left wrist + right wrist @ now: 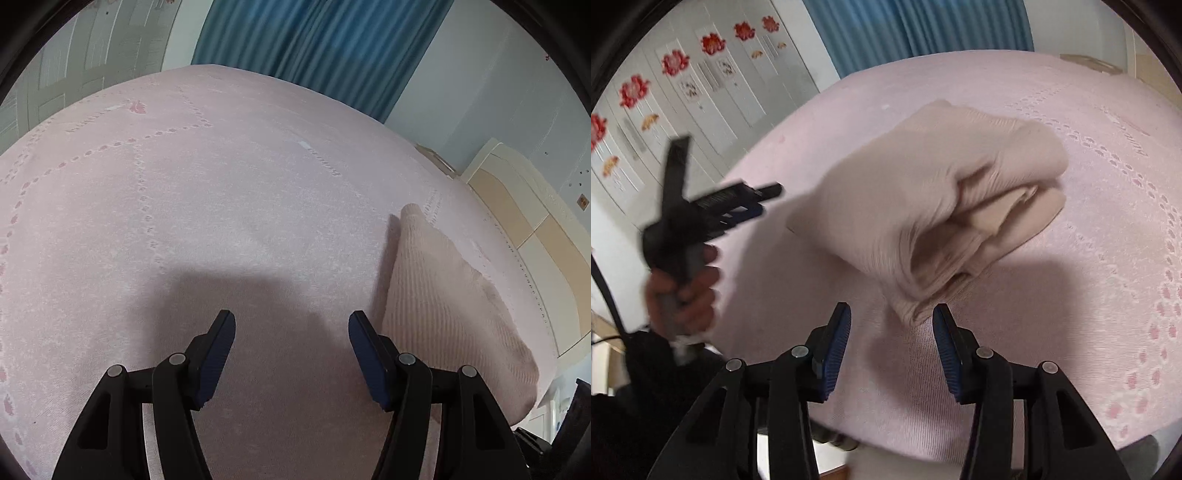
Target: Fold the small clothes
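Jaws, left gripper [291, 325]: parted, nothing between them, only bare pink bedspread [221, 221] and their own shadow below.
Jaws, right gripper [892, 317]: spread apart and gripping nothing; the nearest corner of the garment sits in the gap close to the right-hand finger, and contact with the pad cannot be made out.
Garment [934, 206]: a pale beige ribbed piece, folded into a loose bundle, lying on the bed ahead of the right jaws with layered edges facing the camera.
Garment from the left wrist view: the same beige cloth [450, 314] lies to the right of the left jaws, just beside the right finger, clear of the gap.
Only in the right wrist view: the left gripper [701, 206] seen from outside, held in a person's hand [683, 291] at the left edge of the bed; cupboard doors [683, 85] with red flower stickers.
Only in the left wrist view: a cream and tan headboard [528, 221] at the right.
Both views: a blue curtain [314, 44] behind the bed.
Hard to make out: the right wrist view is motion-blurred, so the left gripper's tips are smeared; the garment's type cannot be told.
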